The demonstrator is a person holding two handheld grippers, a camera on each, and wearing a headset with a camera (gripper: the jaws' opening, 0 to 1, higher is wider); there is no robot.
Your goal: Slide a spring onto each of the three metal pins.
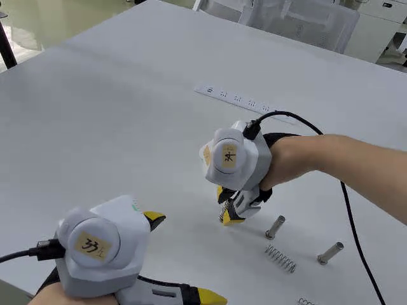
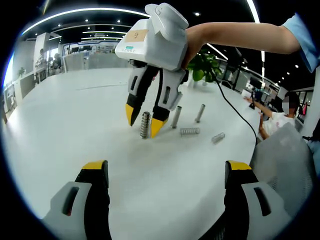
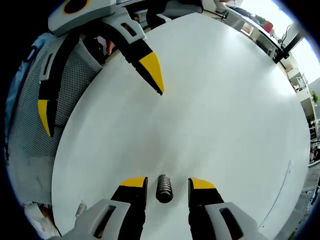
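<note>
White bench (image 1: 127, 114) w/ a power strip (image 1: 235, 98) on its far side was our work area. Our R gripper (image 2: 143, 122) pointed down at it, jaws a little apart and straddling an upright spring (image 3: 164, 188). The right gripper view showed a thin gap each side, so nothing was clamped. That spring stood by itself, so we judged it sat on pin no. 1, tho the coils hid the pin. Just beside it stood the near pin (image 2: 176, 116) and, a bit further off, the far pin (image 2: 200, 113), both bare and upright. A loose spring (image 2: 190, 131) lay flat near them, and a 2nd loose spring (image 2: 218, 137) lay beyond it. Our L gripper (image 2: 166, 167) hung w/ jaws wide open and empty, well apart from the pins.

Approx. one of three done, we reckoned. To finish this step well:
- Check the coil sits fully down.
- Lift the R gripper straight up so neither tip snags a coil and topples the pin.
- Next spring: pinch lightly at mid-length, turn it upright, line its bore over the pin top, then let go.
- Pins stood close together, so keep the tips clear of the neighbour.
</note>
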